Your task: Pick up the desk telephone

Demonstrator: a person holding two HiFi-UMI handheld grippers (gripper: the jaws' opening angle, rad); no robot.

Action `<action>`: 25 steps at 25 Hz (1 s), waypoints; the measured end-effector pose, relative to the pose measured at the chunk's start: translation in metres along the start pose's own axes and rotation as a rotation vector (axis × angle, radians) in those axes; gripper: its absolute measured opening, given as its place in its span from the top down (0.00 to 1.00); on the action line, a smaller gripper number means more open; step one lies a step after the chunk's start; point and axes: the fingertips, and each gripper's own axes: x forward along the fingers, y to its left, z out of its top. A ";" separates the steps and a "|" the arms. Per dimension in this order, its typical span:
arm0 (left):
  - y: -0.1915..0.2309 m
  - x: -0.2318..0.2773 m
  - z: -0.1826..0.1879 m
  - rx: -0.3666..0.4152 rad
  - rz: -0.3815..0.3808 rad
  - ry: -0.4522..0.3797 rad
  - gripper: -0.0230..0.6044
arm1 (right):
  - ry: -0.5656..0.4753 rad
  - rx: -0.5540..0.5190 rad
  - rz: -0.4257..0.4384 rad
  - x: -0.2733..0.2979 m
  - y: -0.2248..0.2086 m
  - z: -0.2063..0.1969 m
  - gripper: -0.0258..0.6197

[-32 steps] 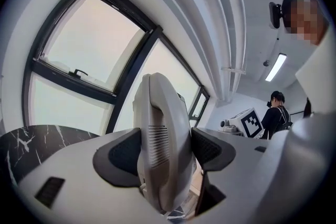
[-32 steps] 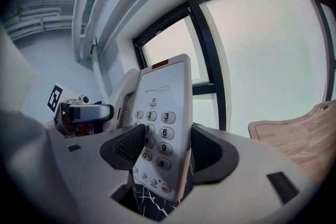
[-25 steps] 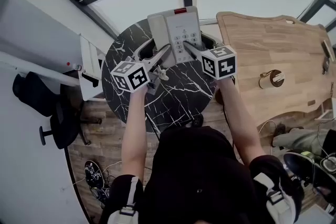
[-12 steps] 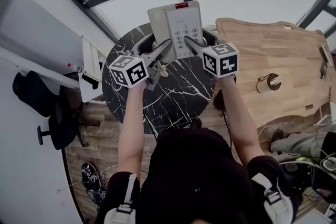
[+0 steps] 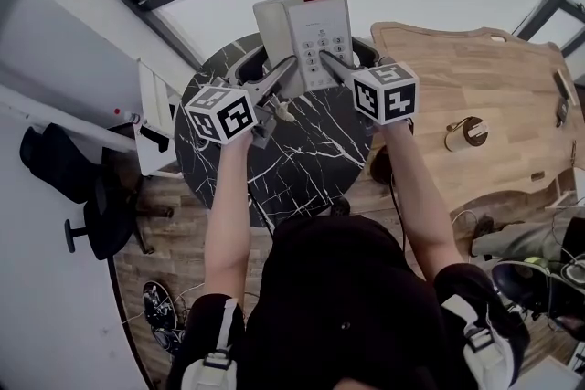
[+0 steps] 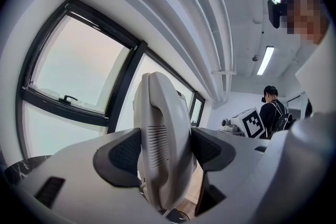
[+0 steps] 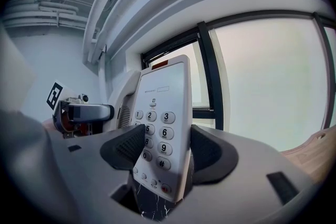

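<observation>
Pickup looks basically done. The desk telephone [image 5: 306, 34] is at 12 o'clock in the head view and seems to be hanging clear of the black marble table [image 5: 306, 164]. The left gripper [image 5: 281, 79] comes in from 7 o'clock with its jaws wide, clamped on the handset side. The right gripper [image 5: 327, 66] comes from 5 o'clock, just as wide, pads squeezing the keypad edge. All that's left, I'd guess, is holding it steady.

Containers — none I can make out. The small round thing [image 5: 466, 133] on the wooden desk [image 5: 494, 68] at 3 o'clock is too tiny to call.
</observation>
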 end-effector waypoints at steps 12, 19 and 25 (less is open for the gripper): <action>-0.002 -0.001 0.001 0.000 0.002 0.006 0.46 | 0.000 -0.001 -0.007 -0.003 0.001 0.001 0.51; -0.004 -0.001 0.001 0.004 -0.002 0.005 0.46 | -0.005 0.000 -0.012 -0.005 0.000 0.001 0.51; -0.005 -0.001 0.000 0.002 -0.003 0.009 0.46 | -0.002 -0.001 -0.016 -0.006 0.000 0.000 0.51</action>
